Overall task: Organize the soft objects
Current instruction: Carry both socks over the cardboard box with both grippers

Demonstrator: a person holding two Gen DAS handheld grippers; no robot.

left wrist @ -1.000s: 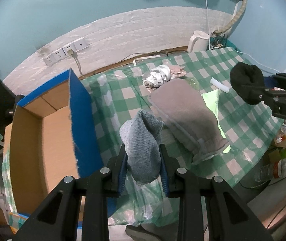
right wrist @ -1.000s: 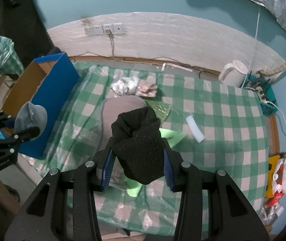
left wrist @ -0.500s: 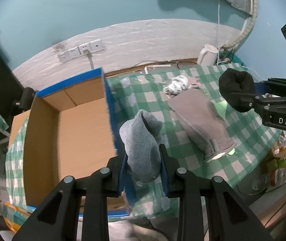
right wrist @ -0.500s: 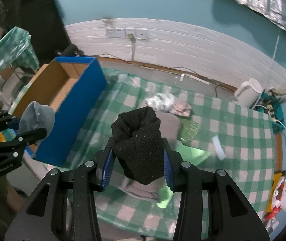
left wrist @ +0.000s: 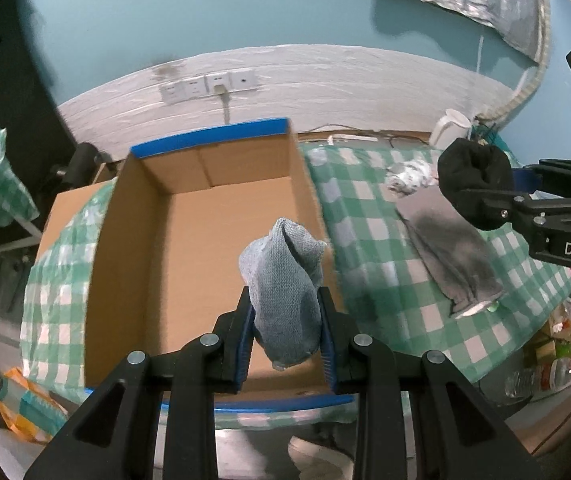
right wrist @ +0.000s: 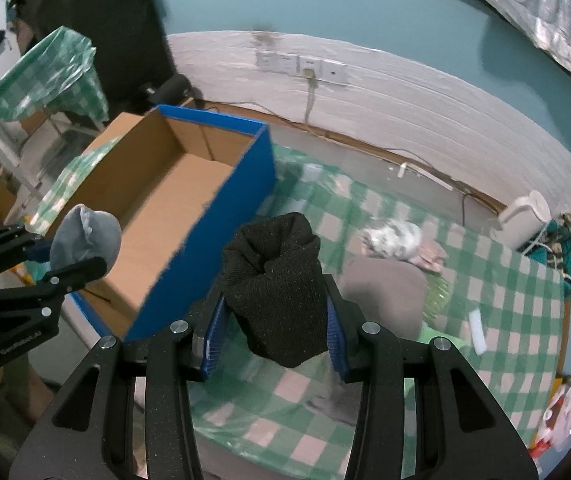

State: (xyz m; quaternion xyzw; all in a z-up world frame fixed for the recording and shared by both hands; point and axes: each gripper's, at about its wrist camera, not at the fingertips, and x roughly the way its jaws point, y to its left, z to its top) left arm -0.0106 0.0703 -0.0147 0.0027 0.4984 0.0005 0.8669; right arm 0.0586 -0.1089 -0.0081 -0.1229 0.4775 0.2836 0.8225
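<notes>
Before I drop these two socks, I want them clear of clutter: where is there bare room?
The open blue-sided cardboard box shows a bare brown floor, wall to wall. The green checked tablecloth is crowded mid-table by the flat grey cloth and crumpled white wrapper; its near corner shows bare.

Your left tool (left wrist: 285,332) grips a grey sock (left wrist: 285,284) of coarse matt knit; your right tool (right wrist: 273,340) a black sock (right wrist: 273,280), fuzzy knit. The box (left wrist: 221,240) is plain matt cardboard inside, the counter (left wrist: 385,272) under glossy, crinkled checked plastic sheeting.
</notes>
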